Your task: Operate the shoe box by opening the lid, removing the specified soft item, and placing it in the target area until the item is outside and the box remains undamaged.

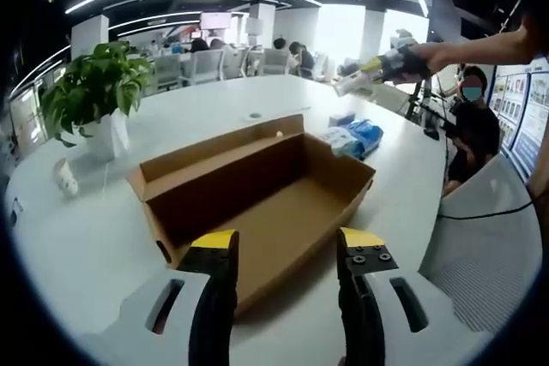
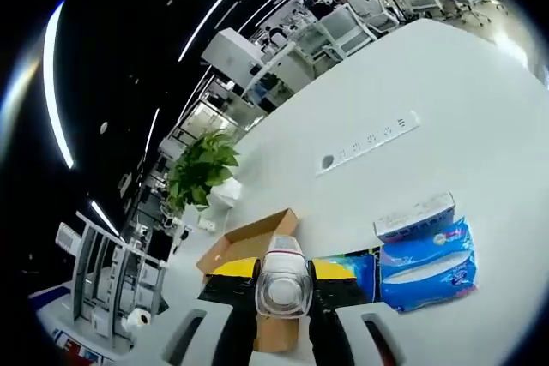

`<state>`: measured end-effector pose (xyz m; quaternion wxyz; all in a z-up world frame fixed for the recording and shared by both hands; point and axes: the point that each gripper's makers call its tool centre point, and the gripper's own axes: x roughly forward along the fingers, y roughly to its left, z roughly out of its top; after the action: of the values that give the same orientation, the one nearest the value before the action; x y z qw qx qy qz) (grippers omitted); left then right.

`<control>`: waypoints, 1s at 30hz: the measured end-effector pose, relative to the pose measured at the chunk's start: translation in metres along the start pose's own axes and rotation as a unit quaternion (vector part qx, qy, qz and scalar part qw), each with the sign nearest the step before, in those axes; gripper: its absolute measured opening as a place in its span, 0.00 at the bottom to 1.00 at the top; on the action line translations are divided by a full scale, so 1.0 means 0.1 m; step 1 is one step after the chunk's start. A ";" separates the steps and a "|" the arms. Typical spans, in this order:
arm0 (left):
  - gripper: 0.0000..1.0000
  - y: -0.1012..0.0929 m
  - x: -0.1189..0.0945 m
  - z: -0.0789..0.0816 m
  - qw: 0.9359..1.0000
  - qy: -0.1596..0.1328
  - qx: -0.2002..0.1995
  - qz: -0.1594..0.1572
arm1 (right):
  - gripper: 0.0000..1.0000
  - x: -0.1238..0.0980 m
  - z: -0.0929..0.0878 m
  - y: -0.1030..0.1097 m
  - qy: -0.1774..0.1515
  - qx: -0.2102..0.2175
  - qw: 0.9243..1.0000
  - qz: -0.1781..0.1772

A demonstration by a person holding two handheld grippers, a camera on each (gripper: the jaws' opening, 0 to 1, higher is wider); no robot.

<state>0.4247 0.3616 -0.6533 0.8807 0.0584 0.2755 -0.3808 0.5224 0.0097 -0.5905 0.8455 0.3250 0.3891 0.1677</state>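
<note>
No legible txt anywhere.

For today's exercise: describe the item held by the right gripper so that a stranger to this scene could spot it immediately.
Start at the white table, then find the open cardboard box near the potted plant. In front of the box, the right gripper pinches a small clear, glossy container between its yellow-tipped fingers. Unlike the blue soft packs lying flat on the table, it is transparent and held.
</note>
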 end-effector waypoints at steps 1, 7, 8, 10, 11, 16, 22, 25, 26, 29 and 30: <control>0.46 0.00 0.00 0.00 1.000 0.000 -0.001 0.001 | 0.17 0.01 0.01 0.00 0.002 -0.003 1.000 -0.001; 0.46 0.00 -0.01 -0.01 1.000 0.000 -0.003 0.004 | 0.17 0.13 0.14 -0.01 0.038 -0.061 0.997 -0.019; 0.46 0.00 -0.01 -0.01 1.000 0.000 -0.003 0.004 | 0.17 0.15 0.16 -0.02 0.043 -0.072 0.996 -0.023; 0.46 -0.01 -0.01 -0.01 1.000 -0.001 -0.005 0.005 | 0.17 0.19 0.20 -0.03 0.053 -0.090 0.994 -0.030; 0.46 -0.01 -0.01 0.00 1.000 -0.002 -0.005 0.005 | 0.17 0.22 0.23 -0.04 0.057 -0.098 0.993 -0.033; 0.46 0.01 -0.02 0.01 1.000 -0.005 -0.011 0.009 | 0.17 0.32 0.32 -0.07 0.076 -0.128 0.988 -0.041; 0.46 0.02 -0.01 -0.01 1.000 -0.002 -0.016 0.012 | 0.17 0.43 0.38 -0.13 0.092 -0.150 0.983 -0.047; 0.46 0.03 -0.01 -0.02 1.000 -0.002 -0.017 0.013 | 0.17 0.48 0.39 -0.19 0.105 -0.168 0.979 -0.055; 0.46 0.04 0.00 -0.02 1.000 -0.001 -0.018 0.013 | 0.17 0.49 0.38 -0.20 0.110 -0.174 0.977 -0.058; 0.46 0.05 0.00 -0.03 1.000 -0.001 -0.019 0.014 | 0.17 0.54 0.38 -0.23 0.124 -0.195 0.971 -0.063; 0.46 0.05 0.01 -0.03 1.000 -0.001 -0.020 0.015 | 0.17 0.56 0.36 -0.25 0.134 -0.208 0.967 -0.065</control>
<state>0.4274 0.3657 -0.6566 0.8874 0.0447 0.2814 -0.3623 0.5866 0.0061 -0.6202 0.8439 0.0904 0.4754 0.2318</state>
